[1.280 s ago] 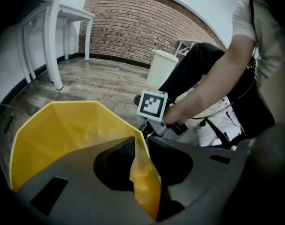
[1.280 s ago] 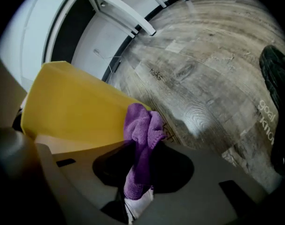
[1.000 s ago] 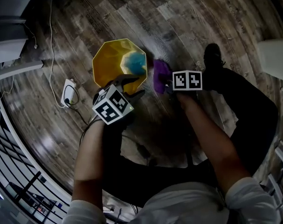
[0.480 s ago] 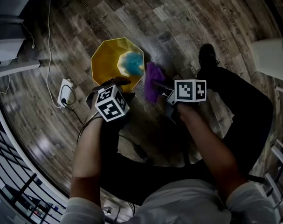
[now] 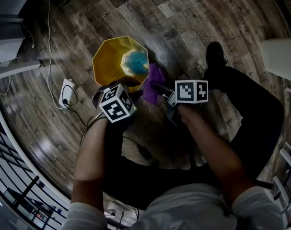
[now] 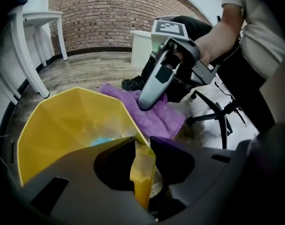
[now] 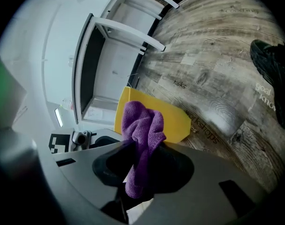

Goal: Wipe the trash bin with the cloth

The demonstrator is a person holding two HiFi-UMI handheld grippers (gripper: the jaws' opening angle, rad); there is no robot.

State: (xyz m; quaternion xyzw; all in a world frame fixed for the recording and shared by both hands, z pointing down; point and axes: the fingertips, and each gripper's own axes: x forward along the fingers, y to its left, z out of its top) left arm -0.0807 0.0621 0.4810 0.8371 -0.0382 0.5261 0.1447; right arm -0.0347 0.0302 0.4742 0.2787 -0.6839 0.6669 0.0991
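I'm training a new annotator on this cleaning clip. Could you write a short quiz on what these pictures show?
1. Multiple choice: what is the right gripper holding? A) a sponge B) the purple cloth C) a brush
2. True or false: the trash bin lies tipped over on its side.
3. Fill in: the fingers of the left gripper sit on either side of the bin's ____.

Key
1. B.
2. False. It stands upright on the floor with its open end up.
3. Rim. Those fingers have just been closing, with the yellow wall between them.
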